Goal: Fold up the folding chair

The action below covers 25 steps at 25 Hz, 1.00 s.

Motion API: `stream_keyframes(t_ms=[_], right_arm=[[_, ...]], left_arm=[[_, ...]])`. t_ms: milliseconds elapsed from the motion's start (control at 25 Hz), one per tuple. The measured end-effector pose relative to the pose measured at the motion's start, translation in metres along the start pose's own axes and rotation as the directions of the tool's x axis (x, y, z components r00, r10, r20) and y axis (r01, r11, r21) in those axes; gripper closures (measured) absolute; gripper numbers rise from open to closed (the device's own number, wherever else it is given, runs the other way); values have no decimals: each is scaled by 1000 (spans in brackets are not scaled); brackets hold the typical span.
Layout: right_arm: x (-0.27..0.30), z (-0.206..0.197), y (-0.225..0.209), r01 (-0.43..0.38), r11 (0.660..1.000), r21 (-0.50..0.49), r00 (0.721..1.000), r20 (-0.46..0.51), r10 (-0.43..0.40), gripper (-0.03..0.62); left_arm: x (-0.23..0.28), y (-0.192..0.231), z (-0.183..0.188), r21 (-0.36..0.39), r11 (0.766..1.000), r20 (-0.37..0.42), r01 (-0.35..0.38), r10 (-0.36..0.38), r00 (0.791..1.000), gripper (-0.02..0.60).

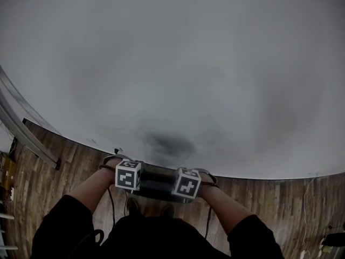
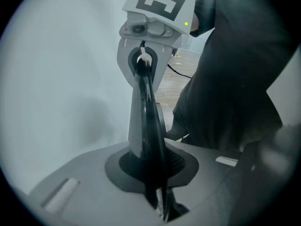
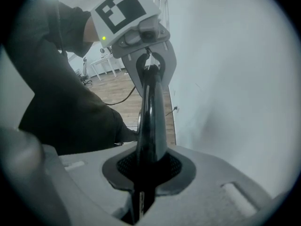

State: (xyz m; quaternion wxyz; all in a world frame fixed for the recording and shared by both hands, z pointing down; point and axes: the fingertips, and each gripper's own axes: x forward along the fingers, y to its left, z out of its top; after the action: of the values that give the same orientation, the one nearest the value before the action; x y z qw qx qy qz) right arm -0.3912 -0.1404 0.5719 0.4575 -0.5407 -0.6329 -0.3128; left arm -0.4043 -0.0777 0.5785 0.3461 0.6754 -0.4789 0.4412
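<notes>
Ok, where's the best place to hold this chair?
The slim black bar, from above, grippers spaced apart along it, as the left gripper and right gripper clamp it now. It is narrow enough for the jaws, and two spaced holds should keep it level.

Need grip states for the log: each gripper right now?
Left gripper: shut on the chair's black edge.
Right gripper: shut on the same edge.

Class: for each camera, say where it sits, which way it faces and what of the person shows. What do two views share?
Head view: on the head, facing down at wall and wood floor; both forearms show.
Left gripper view: on the left gripper, looking along the black chair part to the right gripper; dark torso right.
Right gripper view: the reverse, toward the left gripper; torso left.
Shared: that black chair part.
</notes>
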Motion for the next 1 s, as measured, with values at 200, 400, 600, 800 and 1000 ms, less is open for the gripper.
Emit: stream_keyframes(t_ms=[200, 400, 600, 800, 1000], right_arm=[[5, 13, -15, 5, 999, 35, 1000, 13, -6, 540], [7, 21, -26, 20, 996, 92, 999, 35, -24, 539], [13, 32, -35, 38, 991, 128, 998, 47, -44, 539], [20, 44, -43, 47, 989, 139, 997, 55, -55, 539], [24, 47, -45, 50, 989, 140, 997, 49, -58, 538]], left_arm=[[-3, 15, -14, -6, 1000, 20, 7, -7, 1000, 525], [-5, 28, -23, 9, 1000, 37, 11, -12, 999, 522], [-6, 38, -36, 15, 1000, 45, 13, -14, 999, 518], [-7, 50, -50, 20, 1000, 57, -6, 5, 998, 506], [-8, 52, -54, 20, 1000, 93, -24, 22, 995, 494]])
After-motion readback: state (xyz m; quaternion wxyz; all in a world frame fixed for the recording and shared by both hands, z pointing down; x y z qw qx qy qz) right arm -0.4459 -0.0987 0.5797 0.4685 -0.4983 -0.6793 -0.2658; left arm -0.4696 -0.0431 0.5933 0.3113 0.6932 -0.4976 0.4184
